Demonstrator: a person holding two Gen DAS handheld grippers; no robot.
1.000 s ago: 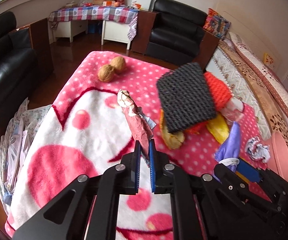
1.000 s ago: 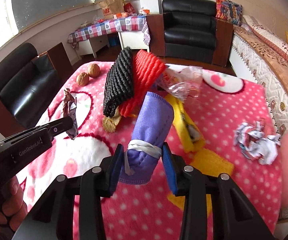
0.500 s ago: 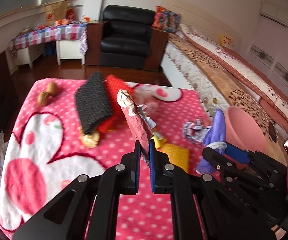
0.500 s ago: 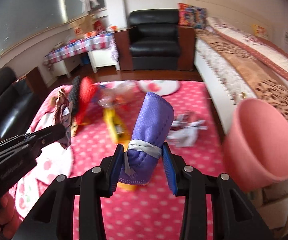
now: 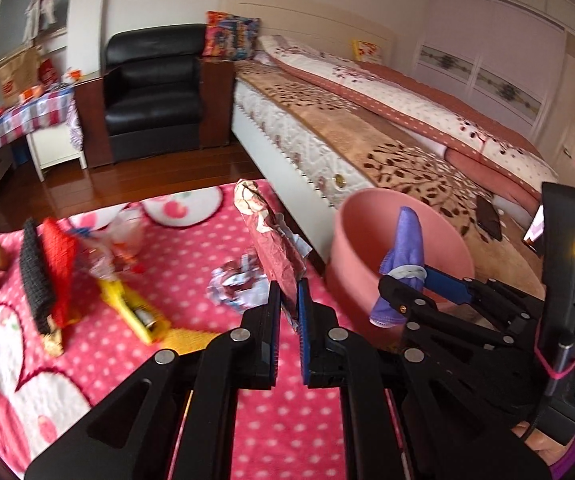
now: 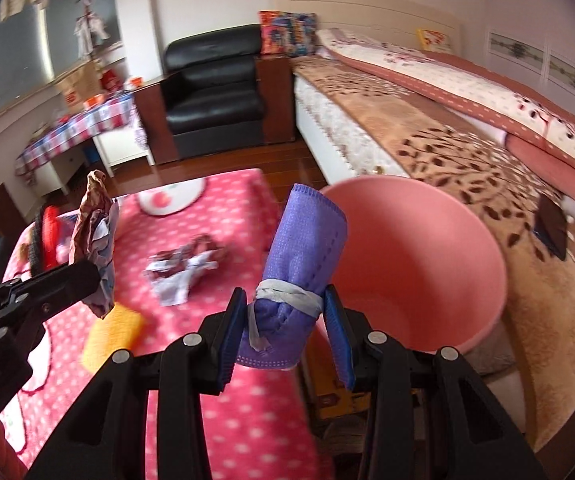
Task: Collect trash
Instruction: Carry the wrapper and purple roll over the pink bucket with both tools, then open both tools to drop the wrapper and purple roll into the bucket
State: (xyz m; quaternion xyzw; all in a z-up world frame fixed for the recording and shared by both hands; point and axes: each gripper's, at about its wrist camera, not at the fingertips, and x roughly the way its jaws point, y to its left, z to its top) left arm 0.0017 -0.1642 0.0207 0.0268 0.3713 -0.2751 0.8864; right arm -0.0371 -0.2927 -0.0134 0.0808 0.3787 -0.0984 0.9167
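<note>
Carry-to-bin step — the left gripper (image 5: 288, 304) pinches a crumpled wrapper (image 5: 271, 240) beside the pink bin (image 6: 427, 264), the right gripper (image 6: 285, 324) clamps a rolled purple mask (image 6: 303, 256) at its rim — next, I judge, each must open over its mouth.

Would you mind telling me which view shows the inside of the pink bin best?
The right wrist view: the pink bin opens toward that camera, showing its inner wall down toward the bottom. The left wrist view shows the bin from the side, with the rolled purple mask hiding part of its interior.

Rolled purple mask (image 6: 303, 248) and crumpled wrapper (image 5: 271, 240) upright beside pink bin (image 6: 427, 248).
</note>
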